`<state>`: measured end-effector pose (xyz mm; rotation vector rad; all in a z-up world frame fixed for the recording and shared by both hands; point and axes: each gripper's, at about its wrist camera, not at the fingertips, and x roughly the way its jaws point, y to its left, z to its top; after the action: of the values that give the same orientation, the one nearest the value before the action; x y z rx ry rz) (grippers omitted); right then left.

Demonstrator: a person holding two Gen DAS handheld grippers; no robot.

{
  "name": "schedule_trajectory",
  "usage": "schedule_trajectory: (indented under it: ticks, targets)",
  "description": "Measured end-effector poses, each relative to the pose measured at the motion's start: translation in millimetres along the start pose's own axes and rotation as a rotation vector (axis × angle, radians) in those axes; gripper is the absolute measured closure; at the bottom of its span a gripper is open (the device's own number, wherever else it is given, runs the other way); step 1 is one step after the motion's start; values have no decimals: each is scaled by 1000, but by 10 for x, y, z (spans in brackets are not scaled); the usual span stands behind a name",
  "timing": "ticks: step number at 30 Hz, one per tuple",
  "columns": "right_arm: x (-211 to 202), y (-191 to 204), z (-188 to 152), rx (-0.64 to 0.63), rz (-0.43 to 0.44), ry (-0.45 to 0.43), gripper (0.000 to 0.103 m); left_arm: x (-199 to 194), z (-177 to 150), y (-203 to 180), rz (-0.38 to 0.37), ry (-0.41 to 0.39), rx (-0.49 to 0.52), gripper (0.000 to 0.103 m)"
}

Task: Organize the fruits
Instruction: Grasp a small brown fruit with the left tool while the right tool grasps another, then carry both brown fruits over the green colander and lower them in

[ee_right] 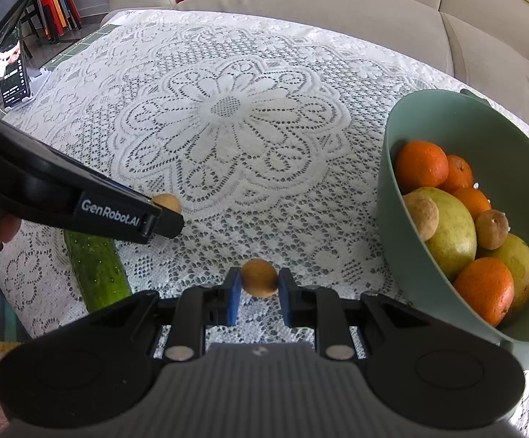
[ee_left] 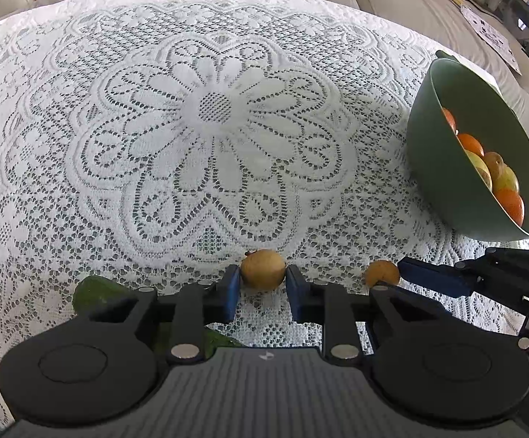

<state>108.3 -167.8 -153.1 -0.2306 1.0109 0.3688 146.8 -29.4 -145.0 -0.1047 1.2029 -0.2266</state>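
White "GenRobot.AI" lettering on side of black plastic left tool, seen in right wrist view. Small white logo mark on grey ribbed housing of each tool, no letters legible. Upright black phone at far left table edge shows lit screen with white text, too small to read. Nothing else readable.

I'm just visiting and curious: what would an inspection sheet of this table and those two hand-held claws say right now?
Surface: white lace tablecloth over the table.
Job's things: green bowl holding oranges and larger yellow-green fruit; two small brown fruits, one in the left claw, one in the right; cucumber lying on the cloth.
Clutter: phone propped at the far edge.
Grippers: left gripper shut on its fruit; right gripper likewise.
Cables: nothing seen.
Surroundings: beige sofa, stacked stools.
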Motion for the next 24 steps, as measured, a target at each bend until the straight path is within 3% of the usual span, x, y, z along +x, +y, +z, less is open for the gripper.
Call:
schedule_trajectory:
  ticks: [11, 21, 24]
  targets:
    - [-295, 9, 108, -40, -34, -84, 87, -380, 23, -204, 1, -69, 8, 74]
    - [-760, -302, 195, -14, -112, -200, 87, -697, 244, -640, -46, -172, 33, 74]
    - [-818, -443, 205, -15, -141, -205, 95, -703, 321, -795, -63, -182, 43, 74]
